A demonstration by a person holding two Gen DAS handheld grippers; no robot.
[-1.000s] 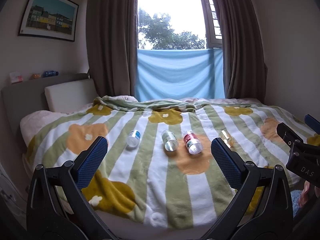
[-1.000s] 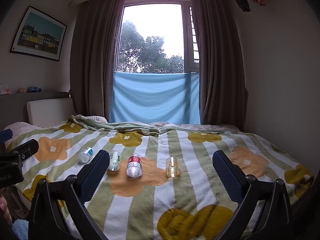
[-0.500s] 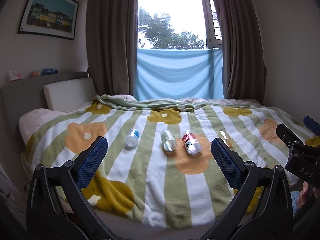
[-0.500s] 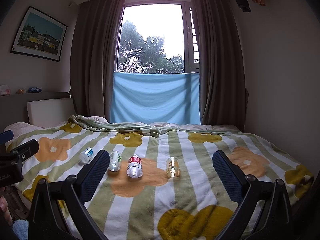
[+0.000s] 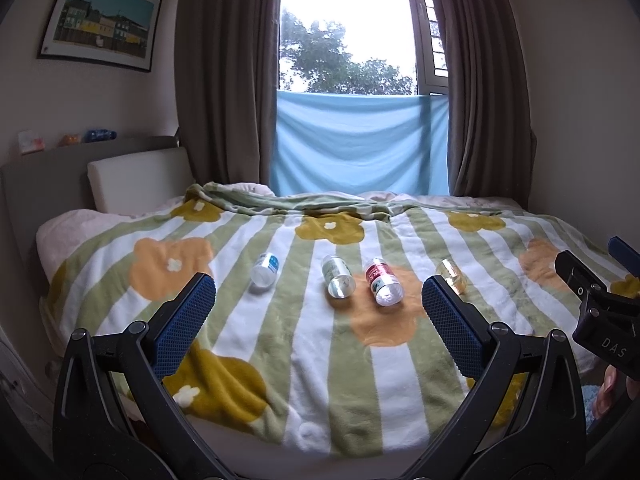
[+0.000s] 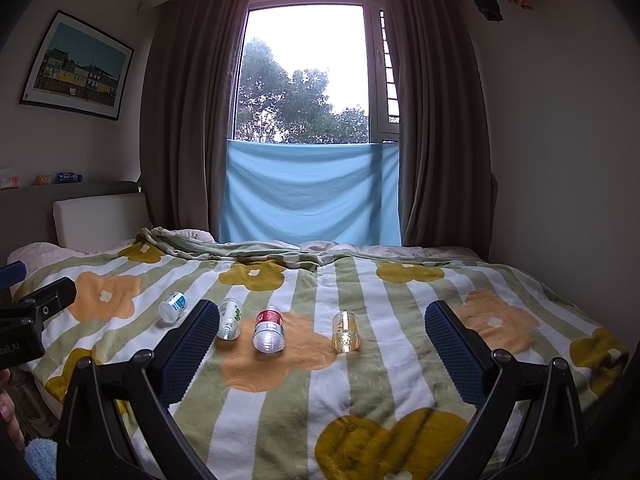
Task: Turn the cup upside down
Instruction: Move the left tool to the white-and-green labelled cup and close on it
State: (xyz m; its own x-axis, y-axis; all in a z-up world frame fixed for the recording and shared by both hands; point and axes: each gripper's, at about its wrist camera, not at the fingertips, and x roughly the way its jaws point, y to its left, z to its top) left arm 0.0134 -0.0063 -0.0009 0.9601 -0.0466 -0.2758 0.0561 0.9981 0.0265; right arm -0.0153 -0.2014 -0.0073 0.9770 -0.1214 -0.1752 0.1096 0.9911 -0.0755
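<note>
- Between your left gripper's (image 5: 318, 302) blue-padded fingers (image 5: 184, 320), spread wide with nothing in them, you see the bed's striped flower blanket (image 5: 280, 340).
- Ahead of that gap, well clear of the pads, three small cups lie on their sides in a row: a blue-labelled cup (image 5: 265, 268) nearest the left finger, a green-labelled cup (image 5: 338, 280) in the middle, a red-labelled cup (image 5: 383, 286) towards the right finger.
- Just past the tip of your right-hand finger in this view lies a clear yellowish cup (image 5: 451, 276), partly hidden behind the pad.
- Off to the far right of those fingers, your right gripper's (image 6: 323, 342) black frame pokes in from the edge.
- Between your right gripper's fingers (image 6: 454, 348), also held wide apart and empty, the red-labelled cup and the clear yellowish cup lie ahead, apart from each other and from the pads.
- Behind the left finger's tip there, the green-labelled cup is half covered; the blue-labelled cup lies further left, outside the gap.
- Beyond the cups: a white pillow (image 6: 100, 220), brown curtains (image 6: 188, 120), a blue cloth (image 6: 312, 196) across the window, a framed picture (image 6: 78, 66).
</note>
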